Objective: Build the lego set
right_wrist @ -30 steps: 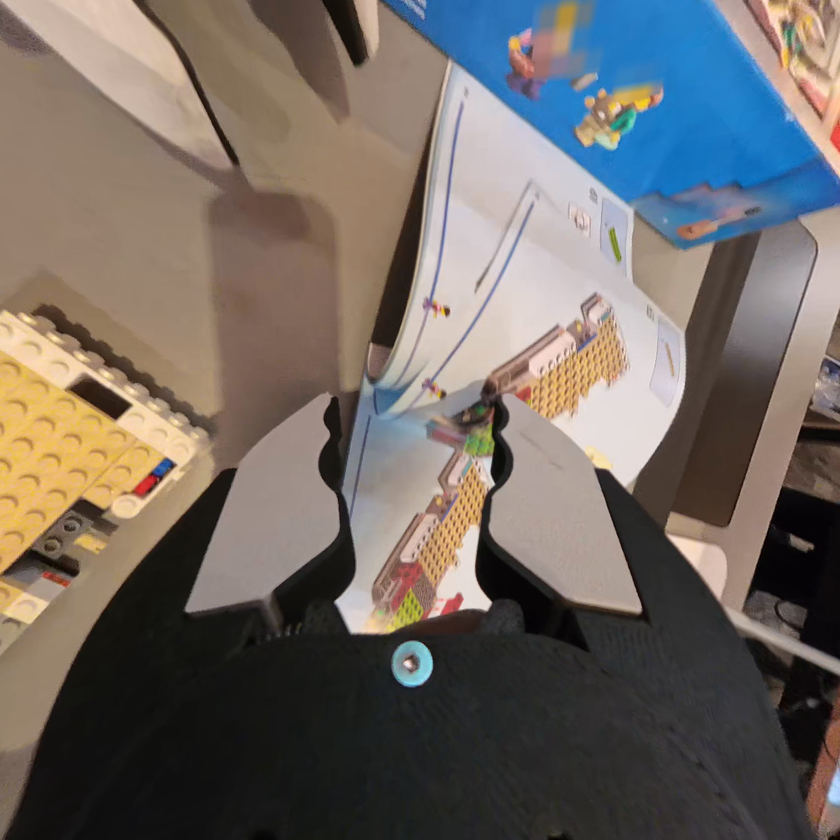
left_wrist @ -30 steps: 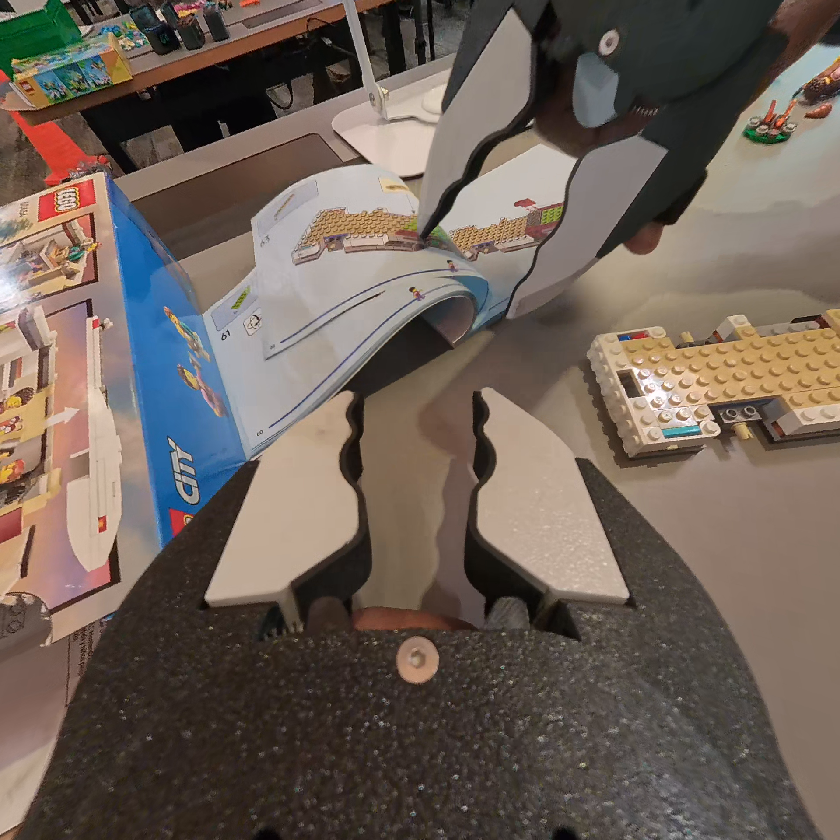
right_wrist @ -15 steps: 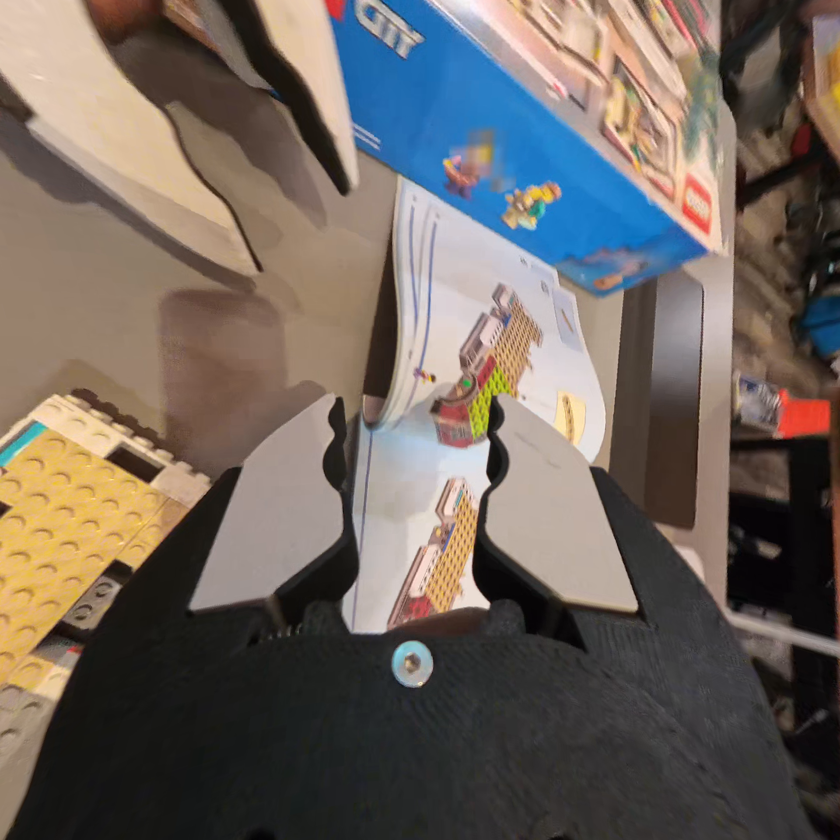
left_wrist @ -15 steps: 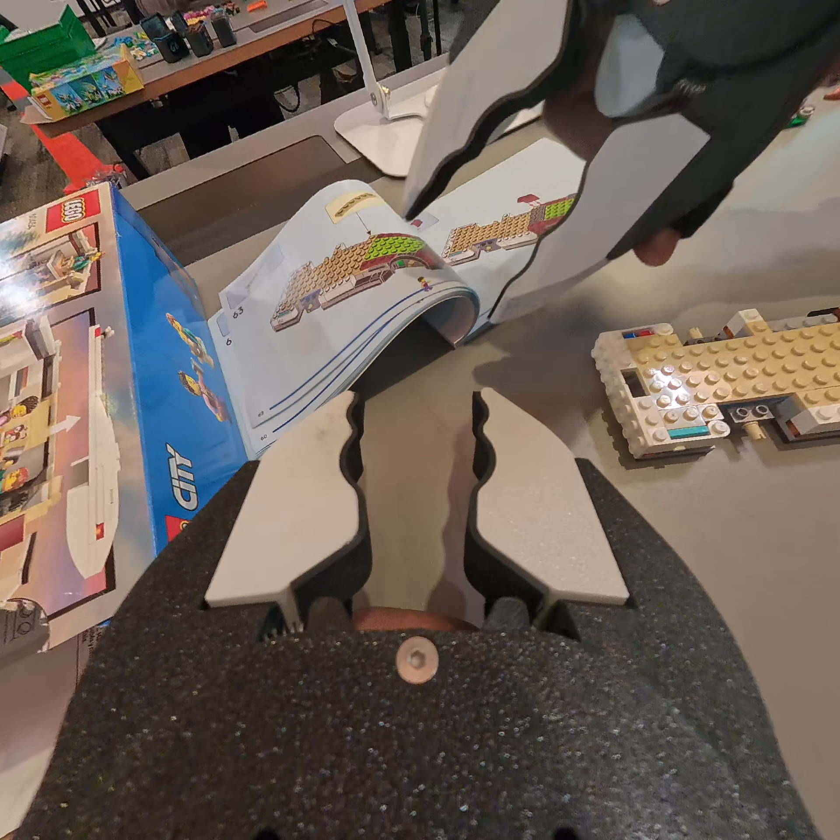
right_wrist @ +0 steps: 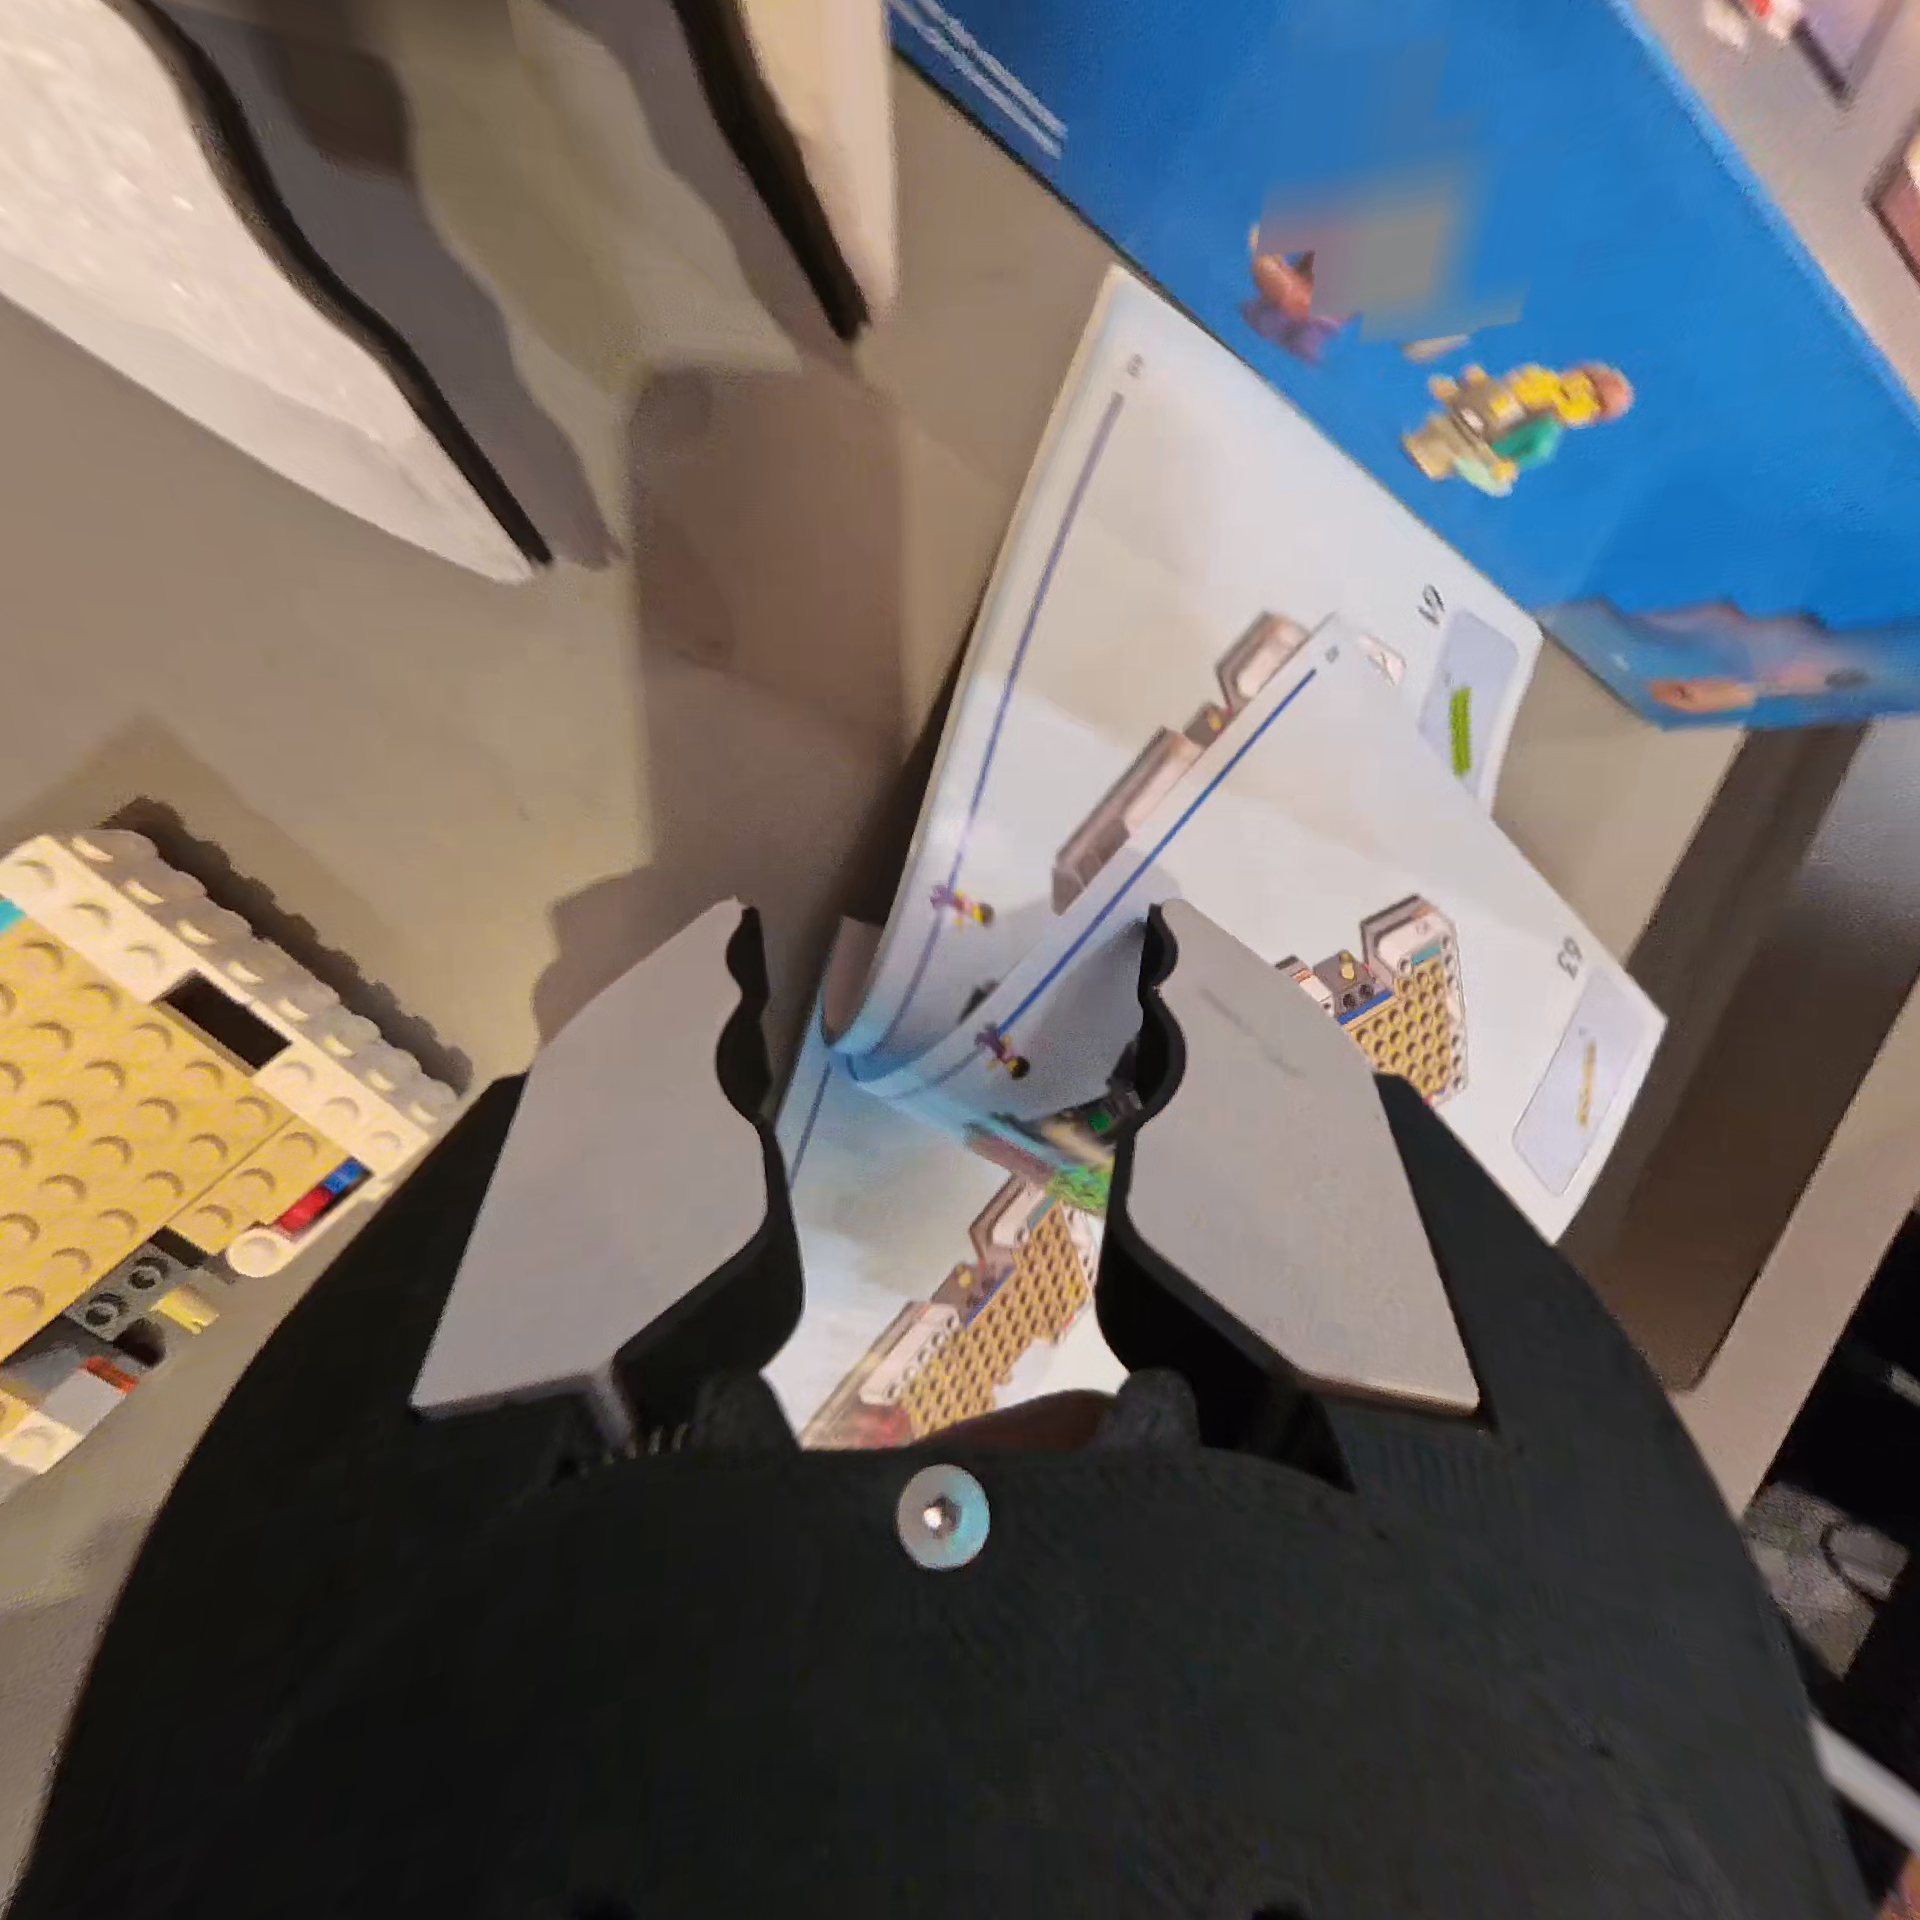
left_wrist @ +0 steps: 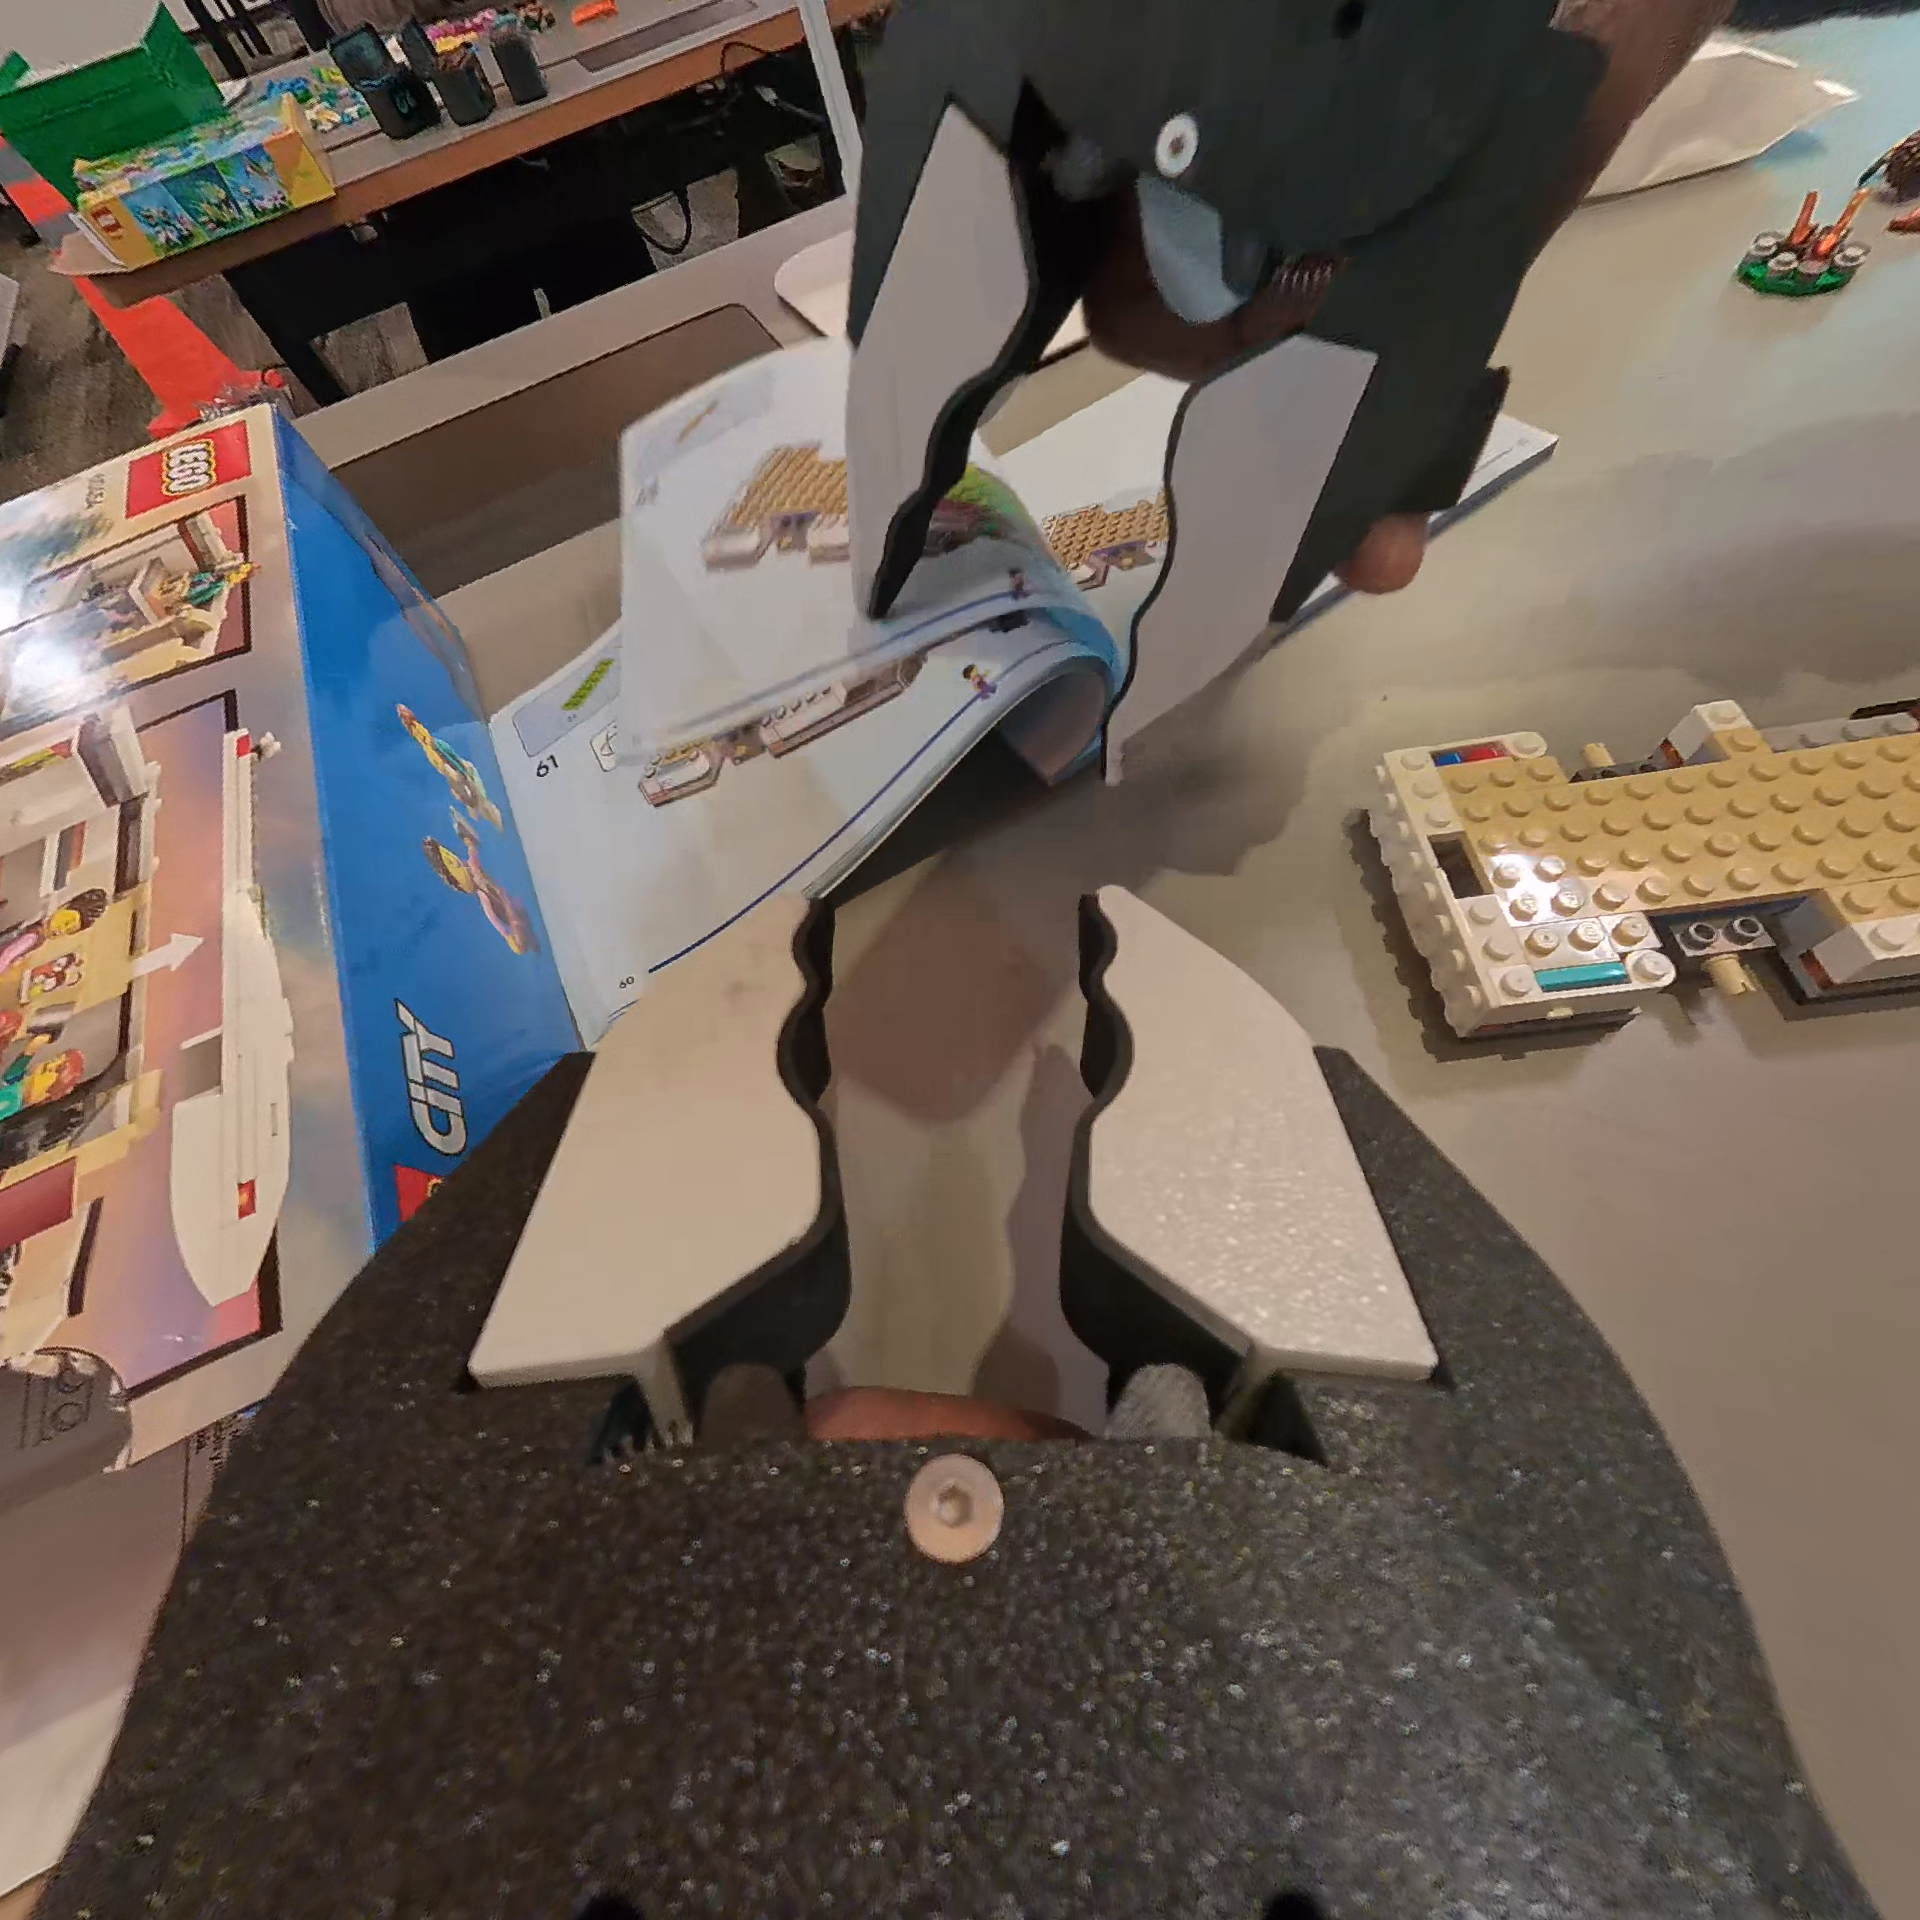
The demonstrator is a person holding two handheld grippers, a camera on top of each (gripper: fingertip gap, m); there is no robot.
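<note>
My right fingers [left_wrist: 997, 675] stand wide apart over the open booklet [left_wrist: 790, 790] on the counter [left_wrist: 1558, 1195], one tip on a lifted page, gripping nothing. My left fingers [left_wrist: 951, 914] hover half open and bare near the booklet's edge, between the blue box [left_wrist: 395, 779] and the tan brick model [left_wrist: 1662, 852].

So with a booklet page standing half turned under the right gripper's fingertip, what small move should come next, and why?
Probably sweep the right gripper a little further toward the blue box, laying the page flat. One fingertip rests on the loose, blurred page above the arched booklet; its jaws are open and grip nothing, as are the left gripper's.
</note>
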